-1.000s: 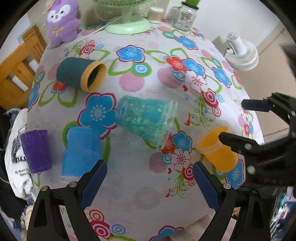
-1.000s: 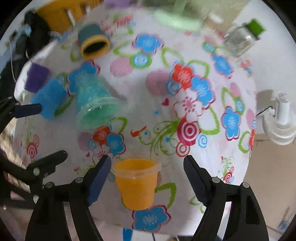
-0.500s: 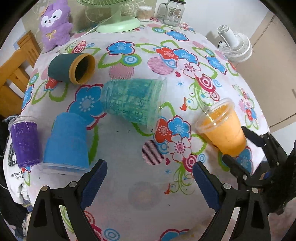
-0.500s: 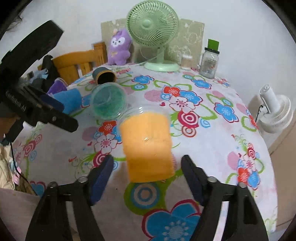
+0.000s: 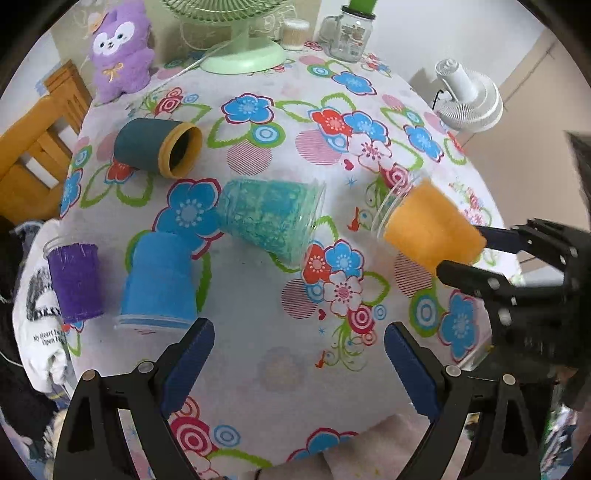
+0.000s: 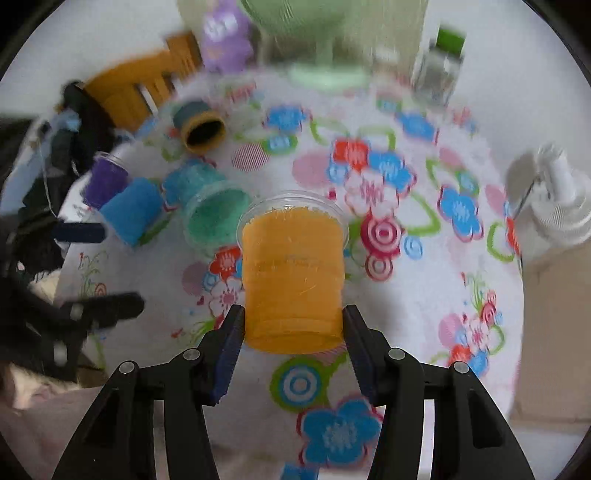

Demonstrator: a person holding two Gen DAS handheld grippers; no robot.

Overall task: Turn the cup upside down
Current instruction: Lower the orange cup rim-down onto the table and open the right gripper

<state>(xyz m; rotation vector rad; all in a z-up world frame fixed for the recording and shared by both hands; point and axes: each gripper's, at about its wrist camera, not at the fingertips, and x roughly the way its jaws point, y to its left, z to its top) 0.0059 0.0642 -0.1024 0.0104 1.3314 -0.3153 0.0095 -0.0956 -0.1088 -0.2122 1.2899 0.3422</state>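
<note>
My right gripper is shut on the orange cup, gripping it near its base. The cup is off the table and tilted, its clear rim pointing away from the gripper and down toward the cloth; the left wrist view shows the cup and the right gripper at the right. My left gripper is open and empty above the near edge of the table.
A teal cup and a dark green cup with an orange rim lie on their sides. A blue cup stands upside down and a purple cup stands at the left edge. A green fan, a jar and a purple plush are at the back.
My right gripper has closed on the orange cup, lifted it off the table and turned it, so the rim now points away and downward. The left gripper has stayed open.
</note>
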